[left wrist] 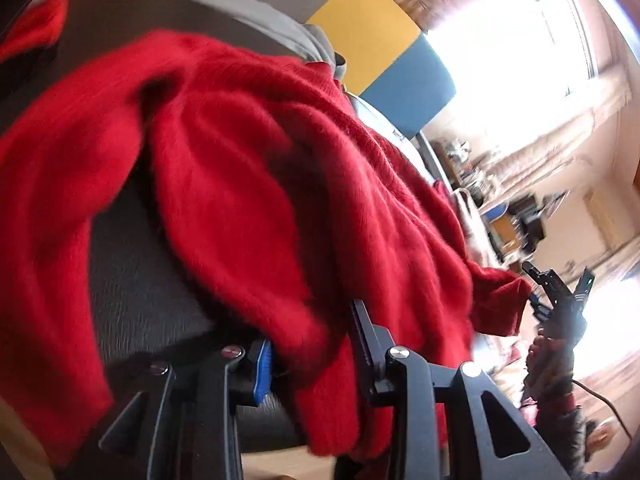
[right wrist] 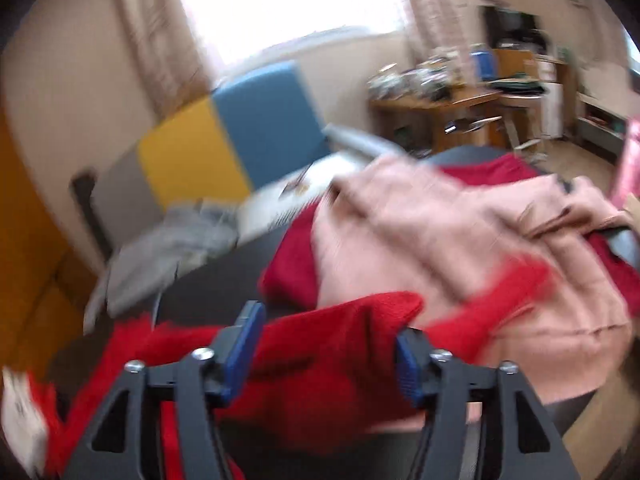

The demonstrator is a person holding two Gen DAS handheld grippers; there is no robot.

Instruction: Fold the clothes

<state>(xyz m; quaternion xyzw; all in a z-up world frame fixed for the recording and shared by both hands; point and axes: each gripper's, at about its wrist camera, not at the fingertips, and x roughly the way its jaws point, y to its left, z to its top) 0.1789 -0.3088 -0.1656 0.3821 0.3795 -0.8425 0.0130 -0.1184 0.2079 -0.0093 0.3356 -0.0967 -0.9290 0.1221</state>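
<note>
A fuzzy red sweater (left wrist: pixel 248 168) lies rumpled over the dark table (left wrist: pixel 136 280). My left gripper (left wrist: pixel 312 344) has its jaws wide apart, with a hanging fold of the sweater draped between the blue pads (left wrist: pixel 262 372). In the right wrist view the red sweater (right wrist: pixel 320 344) lies between the spread jaws of my right gripper (right wrist: pixel 326 354), which is open. A pink garment (right wrist: pixel 460 240) lies on top of the red one behind it. My right gripper also shows at the right edge of the left wrist view (left wrist: pixel 560 280), open and apart from the sweater's cuff.
A grey garment (right wrist: pixel 168 248) lies at the table's far left edge (right wrist: pixel 224 272). A panel with yellow (right wrist: pixel 188 152) and blue (right wrist: pixel 272 120) sections stands behind. A cluttered wooden desk (right wrist: pixel 448 100) stands at the back right under a bright window.
</note>
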